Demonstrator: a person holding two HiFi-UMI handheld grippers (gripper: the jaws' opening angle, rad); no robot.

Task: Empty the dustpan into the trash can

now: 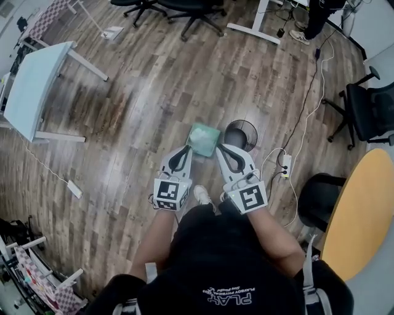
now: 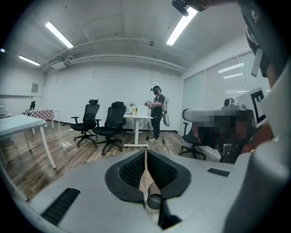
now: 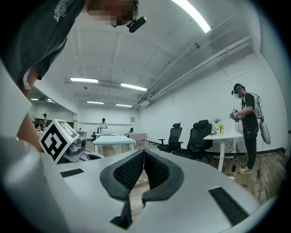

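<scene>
Standing over a wood-plank floor (image 1: 154,92) in an office room, with rolling chairs (image 1: 184,9) and a pale tabletop (image 1: 37,86) well apart from the work. Looking at a green dustpan (image 1: 203,139) lying on that floor, just beside a black mesh trash can (image 1: 241,135) and right ahead of both gripper tips. Judging the dustpan as light, stiff plastic, easy to lift yet quick to spill if tipped early, so likely needing a level carry and a slow tilt over the rim. Guessing at a handle as the best place for taking hold, though not making one out from above. Holding the left gripper (image 1: 186,148) fully closed, jaws pressed together with nothing between them, only bare floor showing past the tips. Holding the right gripper (image 1: 220,148) the same way, jaws meeting at the tips and gripping nothing. Touching neither dustpan nor trash can, as far as the head view is showing.
</scene>
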